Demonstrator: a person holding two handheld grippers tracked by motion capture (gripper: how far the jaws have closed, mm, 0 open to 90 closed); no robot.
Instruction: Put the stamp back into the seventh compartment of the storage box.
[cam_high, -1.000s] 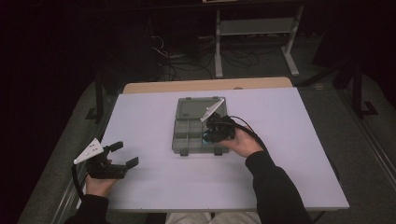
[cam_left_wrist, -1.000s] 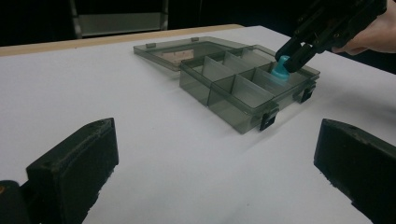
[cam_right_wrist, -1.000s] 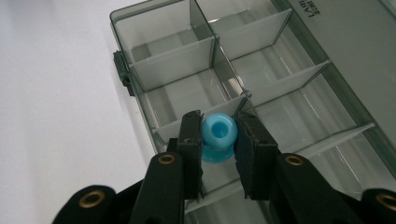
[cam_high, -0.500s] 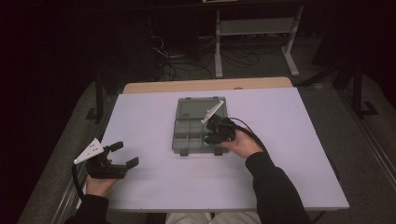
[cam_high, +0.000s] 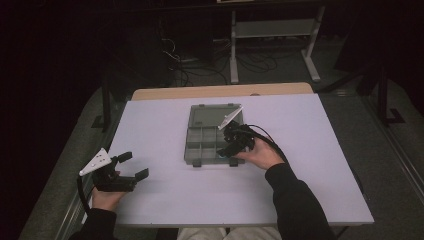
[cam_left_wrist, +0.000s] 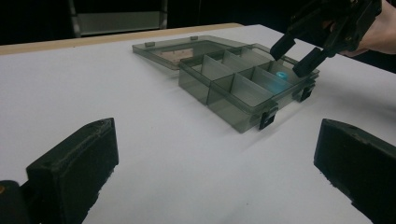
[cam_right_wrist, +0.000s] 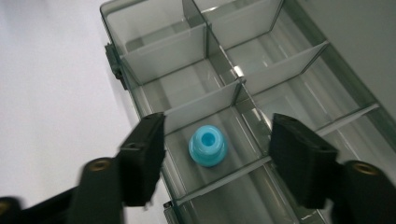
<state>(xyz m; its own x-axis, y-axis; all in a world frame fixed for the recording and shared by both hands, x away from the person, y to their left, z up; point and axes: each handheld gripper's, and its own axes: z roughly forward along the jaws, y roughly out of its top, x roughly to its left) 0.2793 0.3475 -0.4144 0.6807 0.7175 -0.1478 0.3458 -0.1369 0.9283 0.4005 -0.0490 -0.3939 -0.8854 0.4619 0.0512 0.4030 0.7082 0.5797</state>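
A grey see-through compartment box (cam_high: 200, 150) lies in the middle of the white table with its lid (cam_high: 210, 116) folded back flat. A small blue round part (cam_right_wrist: 208, 145) sits in one compartment on the box's near right side, also seen as the blue part (cam_left_wrist: 280, 74). My right gripper (cam_high: 229, 152) hovers just over that compartment, open, its jaws to either side of the part without touching it. From the left gripper view the right gripper (cam_left_wrist: 293, 56) hangs above the box (cam_left_wrist: 233, 88). My left gripper (cam_high: 134, 165) rests open and holds nothing at the table's near left.
The white table top (cam_high: 310, 150) has bare room left, right and in front of the box. A wooden strip (cam_high: 220, 91) runs along its far edge. Beyond it stand a metal shelf frame (cam_high: 272, 30) and floor cables in the dark.
My right gripper has dipped slightly towards the near side of the box. The left gripper and the box have stayed put.
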